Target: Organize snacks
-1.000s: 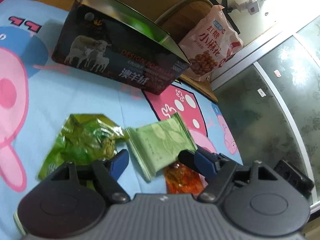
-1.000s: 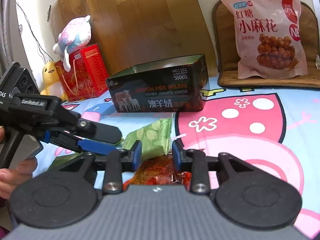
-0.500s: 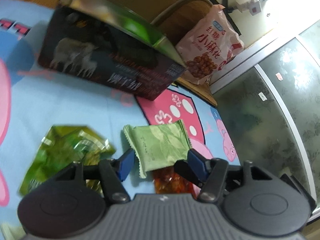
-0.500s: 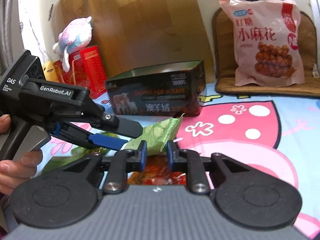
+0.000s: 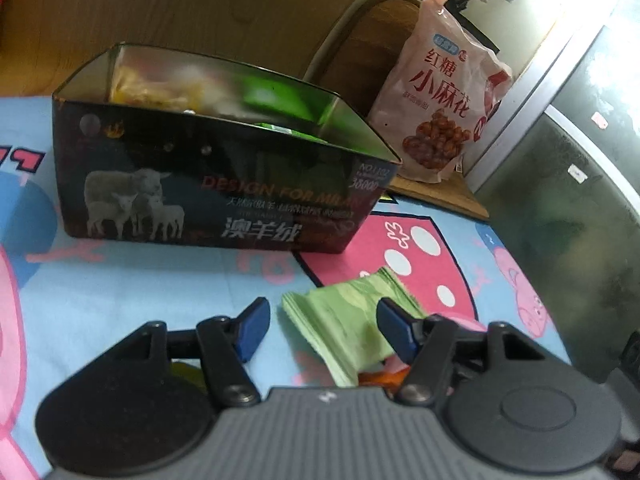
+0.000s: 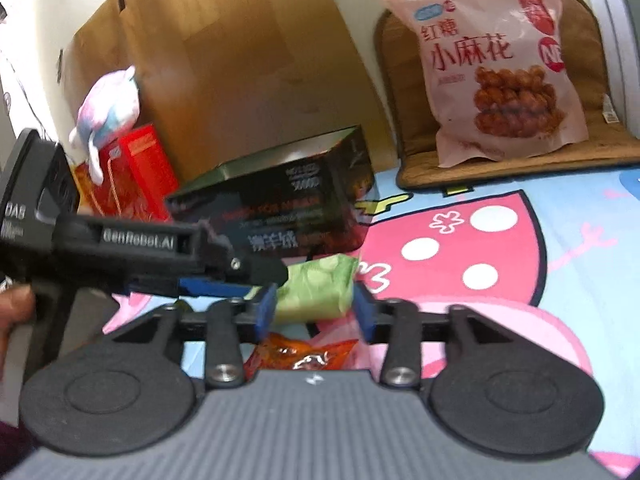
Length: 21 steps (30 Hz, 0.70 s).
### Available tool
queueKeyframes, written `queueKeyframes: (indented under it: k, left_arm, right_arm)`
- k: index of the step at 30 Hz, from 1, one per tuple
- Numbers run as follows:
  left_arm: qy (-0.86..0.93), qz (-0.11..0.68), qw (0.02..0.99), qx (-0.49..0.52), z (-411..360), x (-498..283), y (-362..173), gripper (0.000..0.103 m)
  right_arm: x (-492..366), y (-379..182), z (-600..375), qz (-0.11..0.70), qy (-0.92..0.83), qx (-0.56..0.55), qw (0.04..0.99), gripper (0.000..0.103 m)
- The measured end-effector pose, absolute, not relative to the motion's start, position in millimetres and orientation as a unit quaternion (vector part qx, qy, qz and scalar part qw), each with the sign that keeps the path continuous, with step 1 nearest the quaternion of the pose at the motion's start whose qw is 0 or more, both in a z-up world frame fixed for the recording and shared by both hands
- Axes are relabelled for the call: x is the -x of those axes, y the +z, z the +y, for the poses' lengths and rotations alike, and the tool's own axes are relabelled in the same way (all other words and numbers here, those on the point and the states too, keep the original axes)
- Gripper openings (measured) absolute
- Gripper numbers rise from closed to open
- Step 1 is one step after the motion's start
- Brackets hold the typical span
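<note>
A pale green snack packet (image 5: 348, 330) lies on the cartoon mat, partly over an orange-red packet (image 6: 304, 354). My left gripper (image 5: 322, 330) is open, its fingers on either side of the green packet's near end, not touching. My right gripper (image 6: 314, 310) is open just short of the same green packet (image 6: 316, 288), above the orange-red packet. The dark open box (image 5: 216, 184) with sheep printed on it stands behind and holds several snacks. The left gripper's body (image 6: 120, 248) shows in the right wrist view.
A large pink bag of fried twists (image 6: 496, 64) leans on a brown cushion (image 6: 600, 80) at the back. A red box (image 6: 136, 172) with a plush toy (image 6: 108, 108) stands at the back left. A glass door (image 5: 572, 184) lies to the right.
My left gripper has swung down and level, facing the box; the crumpled green packet has left its view. My right gripper's jaws have opened wider and moved toward the pale green packet.
</note>
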State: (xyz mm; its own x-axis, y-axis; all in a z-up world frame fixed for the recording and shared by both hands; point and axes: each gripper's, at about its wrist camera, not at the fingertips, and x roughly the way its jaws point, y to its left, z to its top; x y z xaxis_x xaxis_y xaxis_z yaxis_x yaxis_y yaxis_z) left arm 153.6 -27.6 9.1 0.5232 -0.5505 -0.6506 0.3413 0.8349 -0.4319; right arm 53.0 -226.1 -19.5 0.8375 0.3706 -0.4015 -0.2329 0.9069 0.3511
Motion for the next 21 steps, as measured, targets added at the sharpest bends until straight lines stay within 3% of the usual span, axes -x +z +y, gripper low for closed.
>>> queueKeyframes:
  k: [5, 21]
  left_arm:
    - [-0.255, 0.403, 0.872, 0.111, -30.8, -149.4, 7.4, 0.061]
    - [-0.261, 0.388, 0.878, 0.102, -30.3, -145.7, 5.7, 0.061]
  right_arm:
    - [-53.0, -18.7, -225.4, 0.234, 0.157, -0.142, 0.949, 0.058]
    - [-53.8, -19.4, -225.6, 0.238, 0.149, -0.141, 0.949, 0.059]
